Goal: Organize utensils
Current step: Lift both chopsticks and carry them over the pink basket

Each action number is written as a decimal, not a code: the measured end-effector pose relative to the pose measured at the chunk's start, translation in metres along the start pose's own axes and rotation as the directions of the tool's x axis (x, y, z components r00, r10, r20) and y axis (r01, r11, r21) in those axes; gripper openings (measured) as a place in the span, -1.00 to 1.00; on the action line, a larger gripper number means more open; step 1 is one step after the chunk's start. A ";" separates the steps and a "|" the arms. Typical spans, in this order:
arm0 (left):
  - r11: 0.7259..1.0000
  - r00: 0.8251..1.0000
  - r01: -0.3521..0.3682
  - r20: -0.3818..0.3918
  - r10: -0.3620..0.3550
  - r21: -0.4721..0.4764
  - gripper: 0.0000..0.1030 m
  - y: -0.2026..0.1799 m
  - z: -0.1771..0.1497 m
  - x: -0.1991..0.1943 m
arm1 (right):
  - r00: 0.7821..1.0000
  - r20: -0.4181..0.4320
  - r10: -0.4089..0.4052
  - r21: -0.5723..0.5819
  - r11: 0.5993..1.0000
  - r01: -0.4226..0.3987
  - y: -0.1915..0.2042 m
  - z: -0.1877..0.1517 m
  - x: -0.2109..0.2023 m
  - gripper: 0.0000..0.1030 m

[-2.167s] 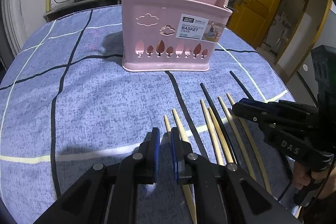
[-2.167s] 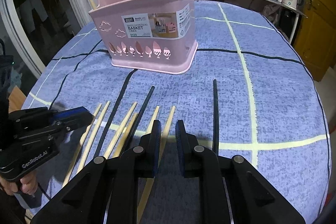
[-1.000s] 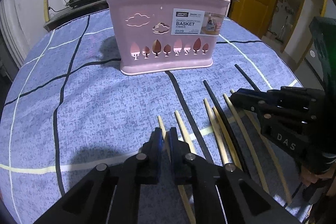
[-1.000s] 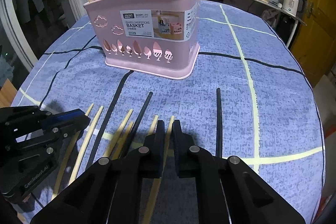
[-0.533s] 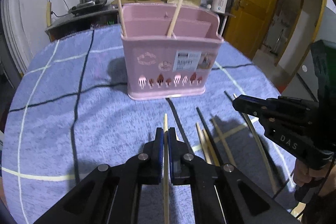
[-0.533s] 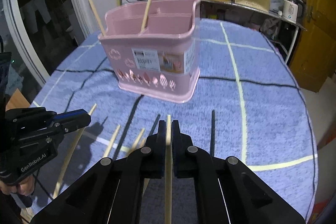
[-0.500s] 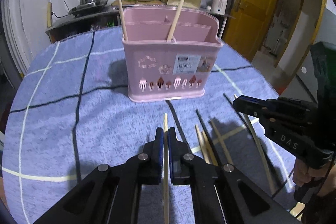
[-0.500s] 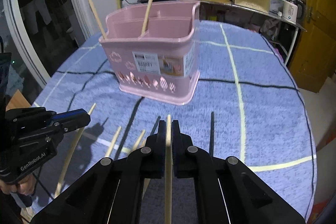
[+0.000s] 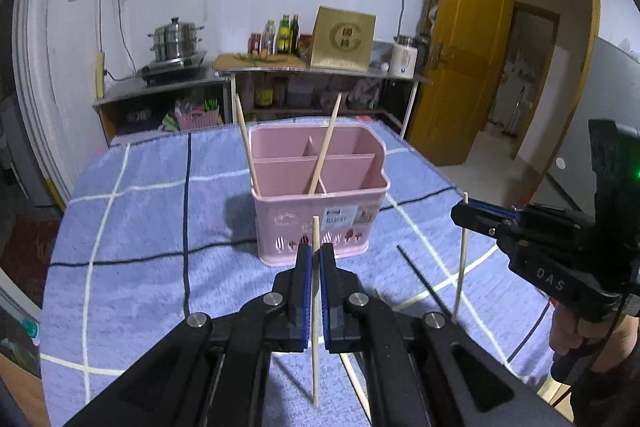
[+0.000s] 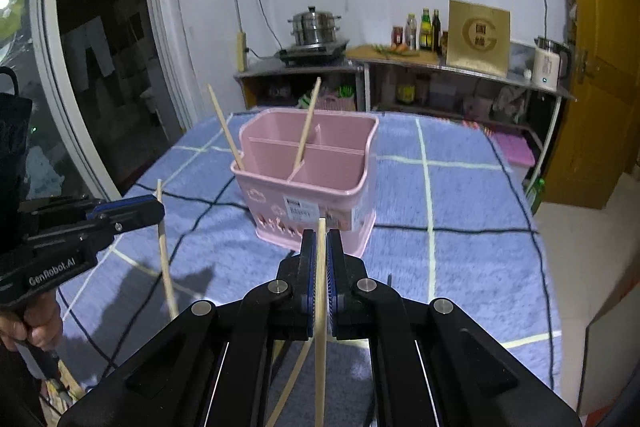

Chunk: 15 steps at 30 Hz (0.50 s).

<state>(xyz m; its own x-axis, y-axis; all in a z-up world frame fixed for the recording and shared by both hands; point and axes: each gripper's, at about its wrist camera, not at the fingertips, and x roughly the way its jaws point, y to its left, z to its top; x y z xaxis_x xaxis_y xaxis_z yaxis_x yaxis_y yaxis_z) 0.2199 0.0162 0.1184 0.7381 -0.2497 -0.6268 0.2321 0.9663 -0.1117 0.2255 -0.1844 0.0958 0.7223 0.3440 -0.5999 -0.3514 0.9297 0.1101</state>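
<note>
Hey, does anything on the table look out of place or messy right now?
Nothing damaged or spilled. A black chopstick and a few pale ones lie loose on the blue cloth instead of in the pink basket. The left gripper and right gripper each hold one wooden chopstick.

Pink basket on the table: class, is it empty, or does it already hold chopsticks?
Not empty. Two light wooden chopsticks lean inside the pink basket's compartments, their tips sticking above its rim; the other compartments look bare.
</note>
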 end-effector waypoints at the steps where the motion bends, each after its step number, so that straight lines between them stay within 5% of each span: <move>1: 1.000 1.000 0.002 0.008 -0.002 0.000 -0.93 0.000 0.002 -0.004 | 1.000 0.007 -0.001 -0.002 1.000 0.001 0.000 0.001 -0.003 -0.91; 15: 1.000 0.999 0.020 0.034 -0.021 0.008 -0.94 -0.002 0.014 -0.022 | 0.998 0.067 0.008 -0.029 1.000 -0.006 0.005 0.015 -0.026 -0.91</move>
<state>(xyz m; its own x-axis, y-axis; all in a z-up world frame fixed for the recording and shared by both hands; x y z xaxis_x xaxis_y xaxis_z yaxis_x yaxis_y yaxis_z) 0.2120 0.0191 0.1434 0.7544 -0.2717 -0.5975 0.2525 0.9604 -0.1180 0.2142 -0.1868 0.1241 0.7577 0.3598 -0.5444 -0.3734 0.9232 0.0905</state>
